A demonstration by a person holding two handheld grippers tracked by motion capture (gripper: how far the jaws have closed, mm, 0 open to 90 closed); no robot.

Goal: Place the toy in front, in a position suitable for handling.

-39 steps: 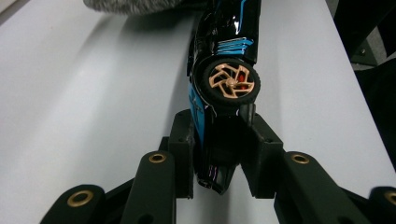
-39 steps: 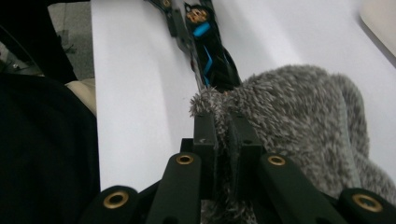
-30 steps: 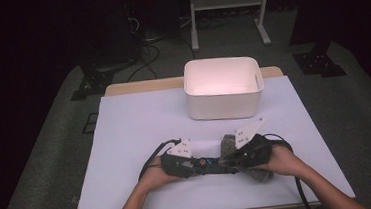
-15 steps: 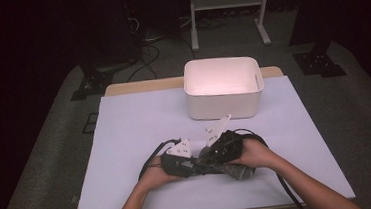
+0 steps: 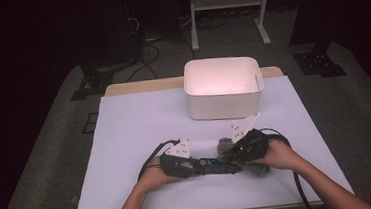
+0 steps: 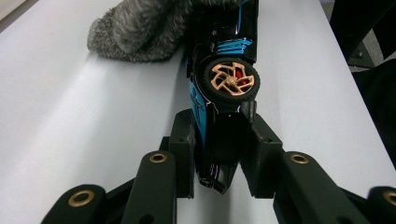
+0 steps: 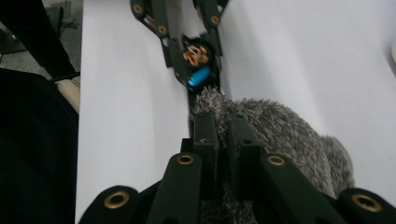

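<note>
I am pinning the black-and-blue toy car (image 6: 223, 100) on its side low in the middle of the frame, my left gripper (image 6: 218, 154) clamping one end so it cannot roll. My right gripper (image 7: 224, 140) is pinching the grey fuzzy cloth (image 7: 280, 135) against the car's body, seemingly to wipe it, on the white surface (image 5: 140, 123) below the white bin (image 5: 223, 88).

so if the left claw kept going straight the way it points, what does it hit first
Probably the grey fuzzy cloth. The left claw, shut on the toy car, points along the car, and the cloth lies at the car's far end, held in the right claw.
</note>
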